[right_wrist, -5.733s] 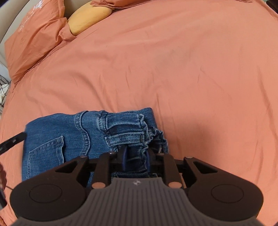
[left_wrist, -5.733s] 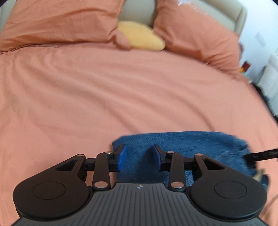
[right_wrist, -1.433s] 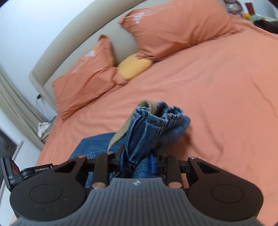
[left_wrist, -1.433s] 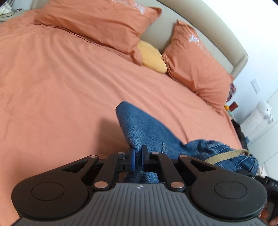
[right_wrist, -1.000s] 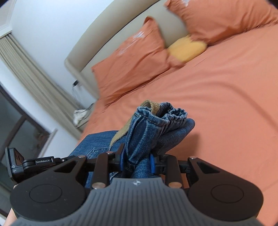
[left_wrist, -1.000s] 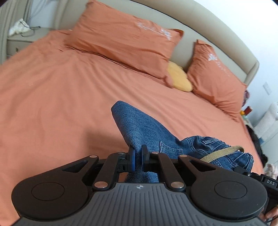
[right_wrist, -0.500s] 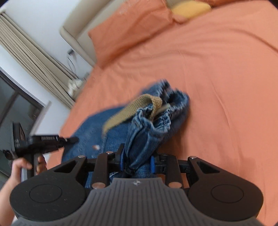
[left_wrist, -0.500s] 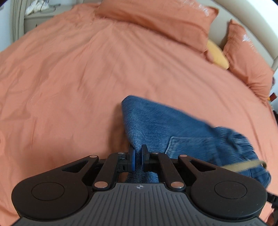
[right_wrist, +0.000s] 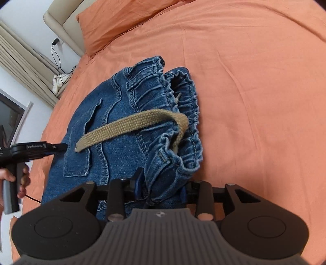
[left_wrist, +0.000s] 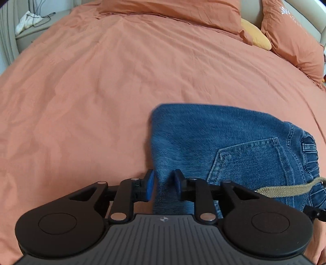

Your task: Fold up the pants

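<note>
Folded blue jeans [left_wrist: 214, 138] lie on the orange bed, back pocket up, with a khaki belt strap [right_wrist: 130, 126] draped across them. My left gripper [left_wrist: 164, 184] is open, its blue pads either side of the jeans' near left edge. My right gripper [right_wrist: 161, 188] stands open around the bunched elastic waistband [right_wrist: 179, 130], which lies loosely between the fingers. The jeans [right_wrist: 106, 130] fill the middle of the right wrist view. The left gripper also shows in the right wrist view [right_wrist: 59, 147], at the jeans' left edge.
The orange duvet [left_wrist: 91, 81] spreads wide on all sides. Orange pillows [left_wrist: 183, 12] and a yellow cushion [left_wrist: 256, 34] lie at the headboard. A nightstand with white cloth and cables [left_wrist: 28, 20] stands at the far left, by curtains [right_wrist: 22, 59].
Both grippers lowered the lifted jeans onto the bed. Both grippers have opened and let go of the denim. The views now tilt down at the duvet.
</note>
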